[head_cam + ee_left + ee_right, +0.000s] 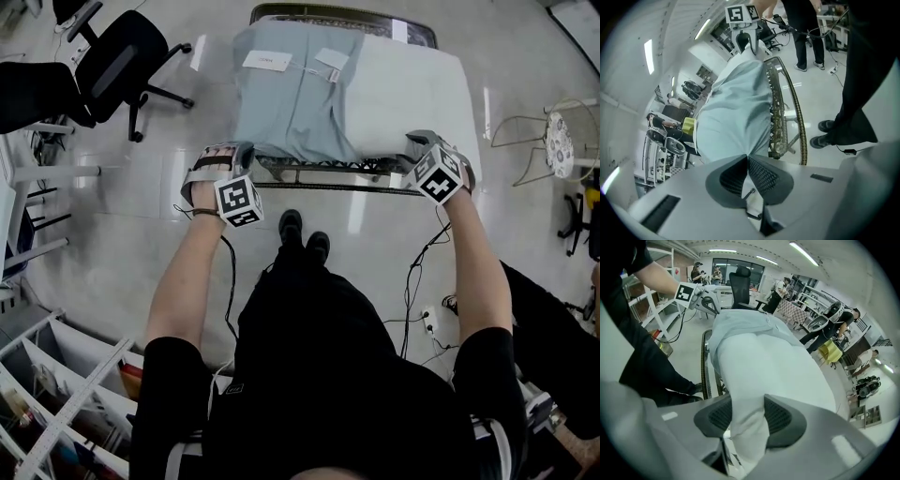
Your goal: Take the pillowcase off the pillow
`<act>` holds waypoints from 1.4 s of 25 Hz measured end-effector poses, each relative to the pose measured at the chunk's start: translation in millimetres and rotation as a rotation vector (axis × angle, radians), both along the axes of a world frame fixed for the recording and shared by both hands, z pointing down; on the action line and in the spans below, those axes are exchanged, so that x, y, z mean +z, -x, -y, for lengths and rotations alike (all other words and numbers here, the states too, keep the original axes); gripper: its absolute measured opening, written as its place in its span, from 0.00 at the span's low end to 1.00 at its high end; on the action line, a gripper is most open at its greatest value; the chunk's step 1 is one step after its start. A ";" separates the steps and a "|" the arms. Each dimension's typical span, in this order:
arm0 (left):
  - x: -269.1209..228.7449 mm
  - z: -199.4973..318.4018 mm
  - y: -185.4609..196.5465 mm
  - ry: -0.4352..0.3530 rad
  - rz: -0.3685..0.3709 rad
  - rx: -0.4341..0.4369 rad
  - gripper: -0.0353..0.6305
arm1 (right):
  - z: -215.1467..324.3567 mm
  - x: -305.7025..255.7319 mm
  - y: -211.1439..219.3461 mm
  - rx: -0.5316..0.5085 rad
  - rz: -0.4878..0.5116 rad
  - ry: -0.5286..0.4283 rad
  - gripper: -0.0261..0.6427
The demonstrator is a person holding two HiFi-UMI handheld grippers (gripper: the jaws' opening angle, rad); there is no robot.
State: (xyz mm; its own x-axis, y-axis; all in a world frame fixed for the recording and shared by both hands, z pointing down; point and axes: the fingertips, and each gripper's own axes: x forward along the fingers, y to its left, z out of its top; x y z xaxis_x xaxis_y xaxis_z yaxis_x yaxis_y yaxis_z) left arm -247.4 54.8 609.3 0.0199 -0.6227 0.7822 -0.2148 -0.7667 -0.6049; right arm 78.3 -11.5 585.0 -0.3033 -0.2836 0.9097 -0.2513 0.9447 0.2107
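A pillow lies on a wicker-rimmed table (328,178). Its light blue pillowcase (291,103) covers the left part, and the bare white pillow (403,103) shows on the right. My left gripper (246,155) is at the near left corner, its jaws shut on a pinch of the pillowcase (736,108), which runs into the left gripper (747,157). At the near right corner, my right gripper (420,142) is shut on the white pillow (773,366), a corner of which fills the gap of the right gripper (747,420). Two paper tags (267,61) lie on the pillowcase.
The person's feet (302,234) stand just before the table. A black office chair (122,56) is at the far left, white shelving (56,403) at the near left, a wire chair (553,141) on the right. Cables (412,281) trail on the floor.
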 end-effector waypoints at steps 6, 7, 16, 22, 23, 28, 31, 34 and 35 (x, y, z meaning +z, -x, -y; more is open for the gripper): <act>-0.2 -4.8 36.9 0.041 0.049 -0.022 0.06 | -4.3 -4.0 -12.6 0.040 0.032 0.018 0.32; 3.8 -6.3 57.8 0.058 0.076 -0.073 0.06 | -4.6 -2.4 -17.6 0.048 0.023 0.022 0.31; -12.3 -16.0 74.2 0.078 -0.183 -0.125 0.06 | -20.2 31.2 -66.0 0.089 -0.140 0.043 0.29; 23.4 -65.2 -23.3 0.173 -0.321 -0.005 0.33 | -22.3 24.7 -51.3 0.116 -0.089 0.063 0.30; 32.0 -67.1 -24.3 0.179 -0.318 -0.027 0.37 | -23.4 24.6 -50.1 0.118 -0.086 0.061 0.30; 68.4 -50.6 -6.3 0.193 -0.287 -0.201 0.43 | -29.3 22.8 -51.1 0.136 -0.075 0.039 0.31; 71.8 -41.0 0.9 0.197 -0.237 -0.212 0.09 | -30.6 21.8 -53.4 0.122 -0.084 0.025 0.30; 64.4 -38.4 22.1 0.176 -0.154 -0.200 0.07 | -30.8 17.8 -60.9 0.114 -0.073 0.033 0.29; 59.7 -38.2 31.8 0.169 -0.147 -0.206 0.07 | -31.1 15.5 -62.9 0.125 -0.056 0.043 0.28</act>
